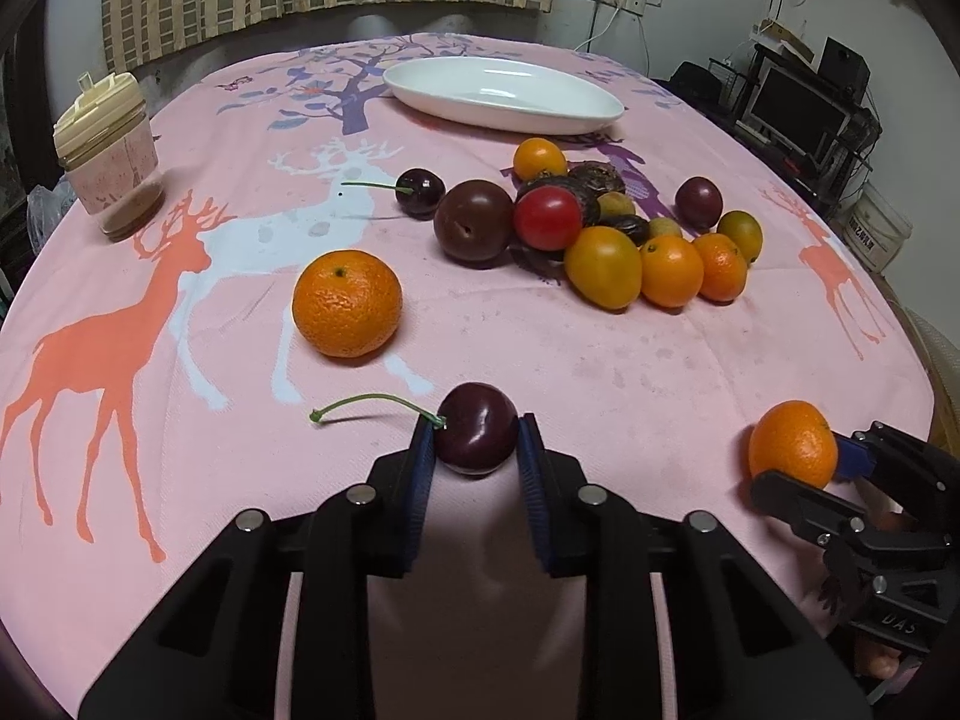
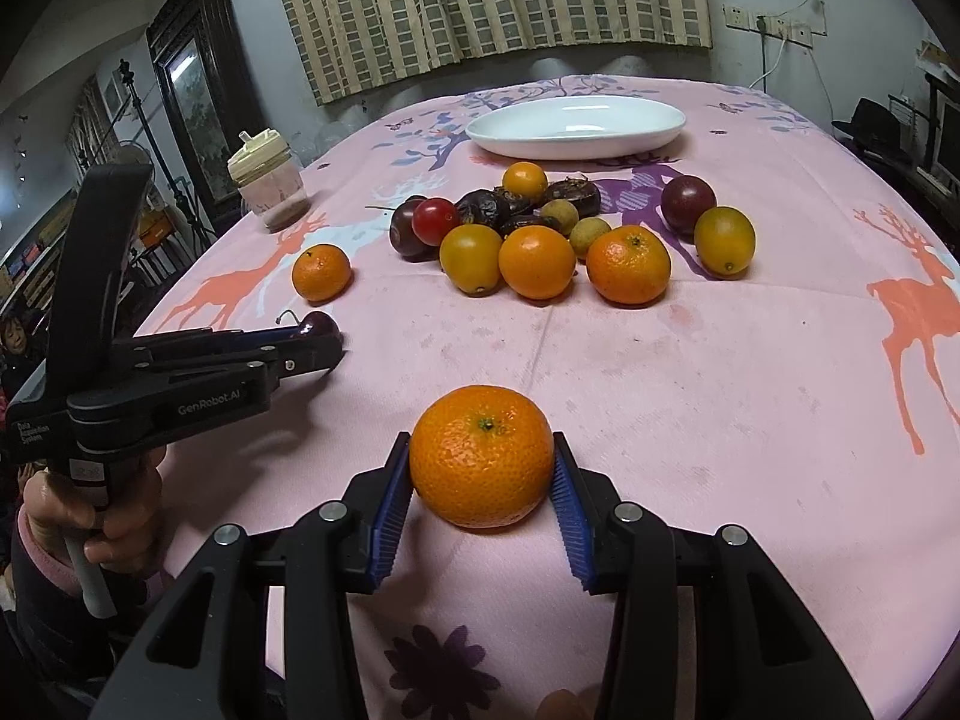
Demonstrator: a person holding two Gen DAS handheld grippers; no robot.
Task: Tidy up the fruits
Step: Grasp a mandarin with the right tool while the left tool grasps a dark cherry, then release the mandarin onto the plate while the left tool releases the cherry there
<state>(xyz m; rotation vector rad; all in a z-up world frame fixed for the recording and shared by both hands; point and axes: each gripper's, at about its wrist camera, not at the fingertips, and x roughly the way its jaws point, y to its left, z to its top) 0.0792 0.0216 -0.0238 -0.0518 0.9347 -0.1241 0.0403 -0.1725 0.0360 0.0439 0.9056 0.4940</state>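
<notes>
My left gripper [image 1: 477,435] is shut on a dark cherry [image 1: 476,427] with a green stem, low over the pink tablecloth near its front edge. My right gripper [image 2: 482,468] is shut on a mandarin [image 2: 482,463]; that mandarin also shows in the left wrist view [image 1: 792,443], to the right of the cherry. The left gripper with the cherry [image 2: 317,324] shows at the left of the right wrist view. A loose mandarin [image 1: 347,302] lies on the cloth. A pile of fruits [image 1: 600,228] sits mid-table. A white oval plate [image 1: 501,93] stands empty behind it.
A lidded jar [image 1: 108,162] stands at the table's far left edge. A second cherry [image 1: 419,192] and a dark plum [image 1: 474,220] lie left of the pile. Curtains hang behind the table; shelves with electronics stand at the right.
</notes>
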